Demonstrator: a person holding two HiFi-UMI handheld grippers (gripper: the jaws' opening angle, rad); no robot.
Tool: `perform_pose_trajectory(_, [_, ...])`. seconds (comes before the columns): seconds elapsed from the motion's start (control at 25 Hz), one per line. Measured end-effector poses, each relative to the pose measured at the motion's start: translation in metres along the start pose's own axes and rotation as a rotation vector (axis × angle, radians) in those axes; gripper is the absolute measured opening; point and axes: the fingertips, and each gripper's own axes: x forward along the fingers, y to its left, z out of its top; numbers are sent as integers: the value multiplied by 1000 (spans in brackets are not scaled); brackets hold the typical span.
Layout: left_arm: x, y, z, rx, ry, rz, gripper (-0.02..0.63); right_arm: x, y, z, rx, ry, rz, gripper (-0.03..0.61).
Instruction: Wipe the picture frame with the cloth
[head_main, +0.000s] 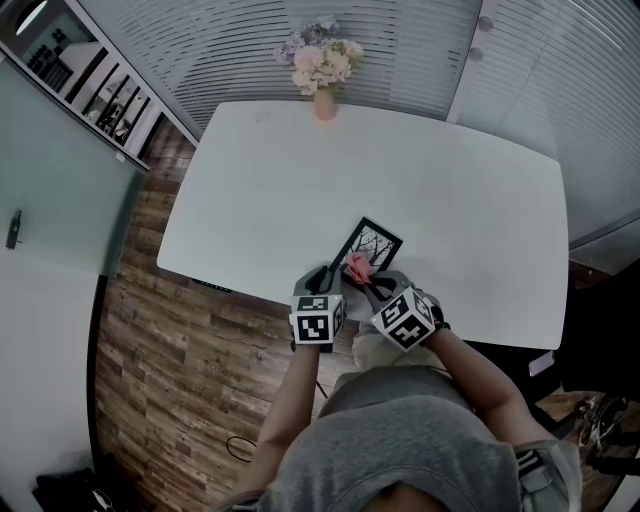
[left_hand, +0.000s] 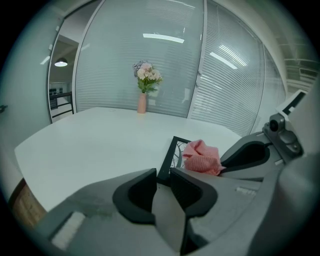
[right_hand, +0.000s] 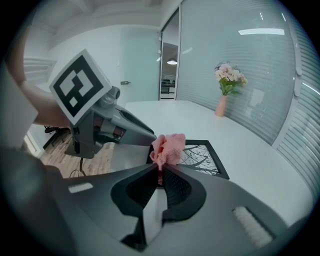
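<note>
A black picture frame (head_main: 374, 243) with a bare-tree print lies near the white table's front edge. My left gripper (head_main: 328, 276) is shut on its near left corner; in the left gripper view the frame (left_hand: 174, 150) runs out from between the pads of that gripper (left_hand: 163, 176). A crumpled pink cloth (head_main: 358, 267) rests against the frame's near part, with my right gripper (head_main: 370, 284) shut on it. In the right gripper view the cloth (right_hand: 169, 146) bunches above the right gripper (right_hand: 160, 172), over the frame (right_hand: 205, 156), with the left gripper (right_hand: 107, 127) close at the left.
A pink vase of flowers (head_main: 322, 72) stands at the far edge of the white table (head_main: 300, 180). Wooden floor (head_main: 170, 330) lies left of and below the table's front edge. Blinds and glass walls close off the far side.
</note>
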Motion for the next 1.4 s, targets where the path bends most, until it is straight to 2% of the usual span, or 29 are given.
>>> perform_pose_trajectory(0.36, [-37, -11, 8, -8, -103, 27, 79, -27, 8, 2, 46, -71, -41, 28])
perform_pose_trajectory(0.56, [-68, -26, 3, -19, -158, 47, 24, -58, 23, 2, 89, -131, -55, 29])
perform_pose_trajectory(0.76, [-93, -44, -12, -19, -180, 58, 2, -86, 33, -4, 125, -178, -70, 29])
perform_pose_trajectory(1.4, [-166, -100, -66, -59, -220, 50, 0, -156, 82, -33, 173, -271, -59, 29])
